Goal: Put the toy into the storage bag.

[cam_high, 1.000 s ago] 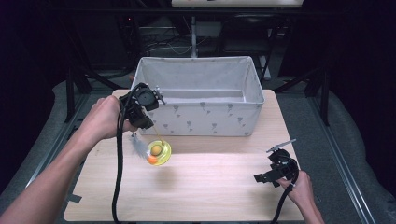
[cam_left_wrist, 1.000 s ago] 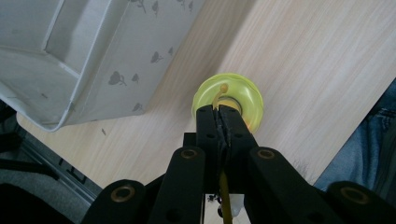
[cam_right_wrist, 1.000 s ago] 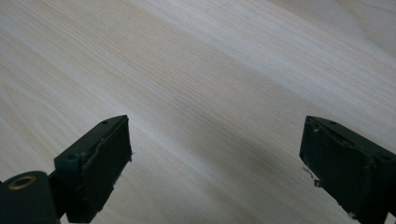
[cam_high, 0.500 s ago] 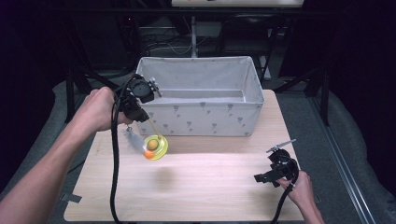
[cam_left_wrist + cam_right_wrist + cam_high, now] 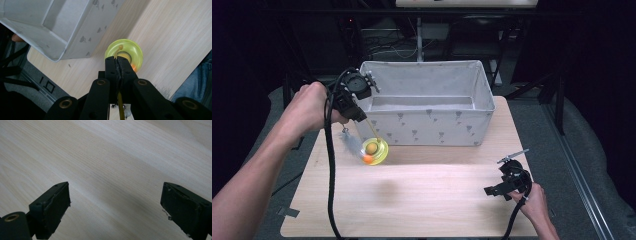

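Observation:
A yellow-green disc toy (image 5: 376, 150) with an orange ball and a grey feather (image 5: 349, 142) hangs just above the table, in front of the bin's left corner. My left gripper (image 5: 362, 117) is above it, shut on the toy's thin yellow stem. In the left gripper view the closed gripper (image 5: 118, 60) points down at the disc toy (image 5: 130, 48). My right gripper (image 5: 494, 191) rests low at the table's front right, open, with nothing between its fingers. The right gripper view has that open gripper (image 5: 115, 205) over bare wood.
A grey fabric bin (image 5: 427, 120) with a small printed pattern stands at the back of the wooden table (image 5: 422, 200); its corner (image 5: 75, 32) is close to the toy. A black cable trails from the left gripper down the table's left side.
My left gripper has risen and moved back toward the bin's left corner, carrying the toy slightly up and left. The right gripper has not moved.

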The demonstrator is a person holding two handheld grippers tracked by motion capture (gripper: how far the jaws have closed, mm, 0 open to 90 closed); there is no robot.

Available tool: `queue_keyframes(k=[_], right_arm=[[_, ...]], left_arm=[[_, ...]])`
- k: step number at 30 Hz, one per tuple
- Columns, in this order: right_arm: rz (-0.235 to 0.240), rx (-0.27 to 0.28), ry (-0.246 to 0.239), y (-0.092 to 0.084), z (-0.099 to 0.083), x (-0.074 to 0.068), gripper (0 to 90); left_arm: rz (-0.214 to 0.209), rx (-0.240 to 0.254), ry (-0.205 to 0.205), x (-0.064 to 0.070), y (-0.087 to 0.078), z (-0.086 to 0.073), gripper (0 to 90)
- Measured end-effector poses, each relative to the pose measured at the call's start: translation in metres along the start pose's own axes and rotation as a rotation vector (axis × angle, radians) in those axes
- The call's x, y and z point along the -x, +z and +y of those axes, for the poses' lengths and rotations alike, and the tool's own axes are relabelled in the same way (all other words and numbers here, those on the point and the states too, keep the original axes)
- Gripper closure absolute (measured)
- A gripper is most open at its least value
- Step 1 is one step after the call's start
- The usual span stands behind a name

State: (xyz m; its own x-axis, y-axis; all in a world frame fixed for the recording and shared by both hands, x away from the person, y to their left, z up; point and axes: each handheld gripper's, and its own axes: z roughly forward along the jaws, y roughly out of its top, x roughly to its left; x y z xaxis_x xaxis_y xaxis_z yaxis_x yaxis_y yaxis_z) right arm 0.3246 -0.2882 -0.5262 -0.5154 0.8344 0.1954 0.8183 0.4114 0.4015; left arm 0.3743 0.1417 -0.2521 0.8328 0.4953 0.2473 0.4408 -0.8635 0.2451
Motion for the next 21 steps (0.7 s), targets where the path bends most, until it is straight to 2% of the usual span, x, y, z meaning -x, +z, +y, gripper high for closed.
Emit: queue_keyframes(k=[10,21], right_arm=[[-0.001,-0.005,0.000,0.000,0.000,0.000,8.3],[-0.002,-0.006,-0.001,0.000,0.000,0.000,8.3]], left_arm=[[0.004,0.013,-0.012,-0.011,-0.018,0.004,88.0],[0.028,0.038,-0.026,-0.021,-0.039,0.007,88.1]])
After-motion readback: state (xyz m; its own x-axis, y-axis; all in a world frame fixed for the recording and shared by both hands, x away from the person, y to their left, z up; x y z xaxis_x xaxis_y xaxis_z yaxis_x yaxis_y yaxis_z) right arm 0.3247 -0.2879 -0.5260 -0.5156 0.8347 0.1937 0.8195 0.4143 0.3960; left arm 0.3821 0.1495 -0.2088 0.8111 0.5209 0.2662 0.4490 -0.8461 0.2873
